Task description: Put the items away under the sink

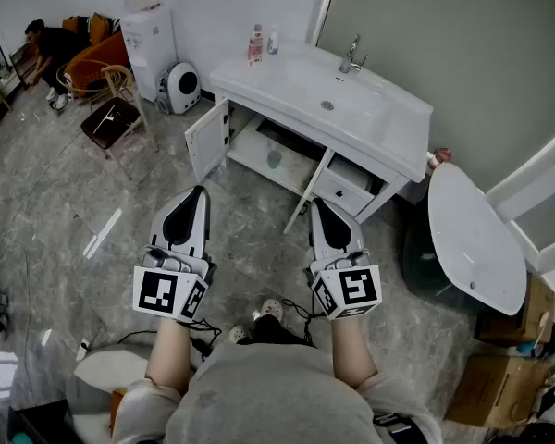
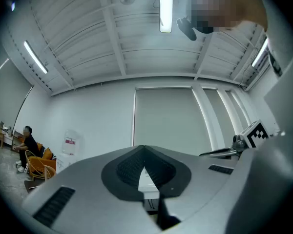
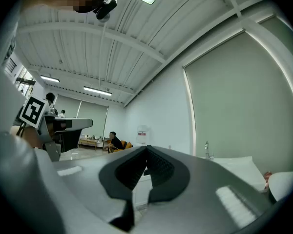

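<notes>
The job looks barely begun. The pink bottle (image 1: 255, 44) and the small white bottle (image 1: 273, 42) stand side by side on the worktop (image 1: 287, 70), upper centre of the frame, left of the sink (image 1: 351, 109). Your left claw (image 1: 198, 192) and right claw (image 1: 316, 204) are both clenched on nothing, well short of them. Below, the cupboard (image 1: 247, 155) has its door (image 1: 208, 139) open, with one pale item (image 1: 274, 159) inside.

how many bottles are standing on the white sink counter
2. A tall pink bottle stands at the white sink counter's far left corner; a shorter pale bottle stands just right of it. None appears hidden.
</notes>
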Action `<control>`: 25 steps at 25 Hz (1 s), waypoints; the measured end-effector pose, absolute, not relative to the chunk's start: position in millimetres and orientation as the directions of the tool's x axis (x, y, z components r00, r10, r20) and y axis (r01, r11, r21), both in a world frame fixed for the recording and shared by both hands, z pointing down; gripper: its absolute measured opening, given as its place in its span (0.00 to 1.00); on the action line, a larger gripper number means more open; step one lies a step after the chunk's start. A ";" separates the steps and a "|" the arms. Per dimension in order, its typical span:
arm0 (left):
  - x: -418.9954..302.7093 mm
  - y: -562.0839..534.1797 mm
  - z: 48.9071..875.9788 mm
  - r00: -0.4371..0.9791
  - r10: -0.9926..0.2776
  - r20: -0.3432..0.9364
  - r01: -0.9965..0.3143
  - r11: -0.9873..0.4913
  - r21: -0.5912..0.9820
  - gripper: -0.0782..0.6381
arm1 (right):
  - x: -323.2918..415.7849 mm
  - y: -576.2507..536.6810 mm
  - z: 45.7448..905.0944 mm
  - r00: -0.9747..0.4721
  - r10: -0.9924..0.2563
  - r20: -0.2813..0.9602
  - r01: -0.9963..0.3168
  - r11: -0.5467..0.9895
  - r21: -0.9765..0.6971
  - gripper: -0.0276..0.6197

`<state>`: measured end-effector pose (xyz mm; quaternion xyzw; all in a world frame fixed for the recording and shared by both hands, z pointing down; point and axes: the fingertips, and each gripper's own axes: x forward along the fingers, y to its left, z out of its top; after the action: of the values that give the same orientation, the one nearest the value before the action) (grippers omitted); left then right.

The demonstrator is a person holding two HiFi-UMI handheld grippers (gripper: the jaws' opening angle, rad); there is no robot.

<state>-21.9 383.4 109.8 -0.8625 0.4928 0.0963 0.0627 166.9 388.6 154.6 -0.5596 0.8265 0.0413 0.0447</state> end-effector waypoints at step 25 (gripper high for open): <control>30.2 302.9 89.2 0.452 -0.843 -0.292 -0.885 -0.464 -0.029 0.12 | 211.4 298.7 141.3 -0.437 -0.880 -0.186 -0.896 0.444 0.004 0.06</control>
<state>30.2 302.9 89.2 -0.8474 0.5098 0.1191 0.0888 211.4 298.7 141.3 -0.5249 0.8460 0.0511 0.0782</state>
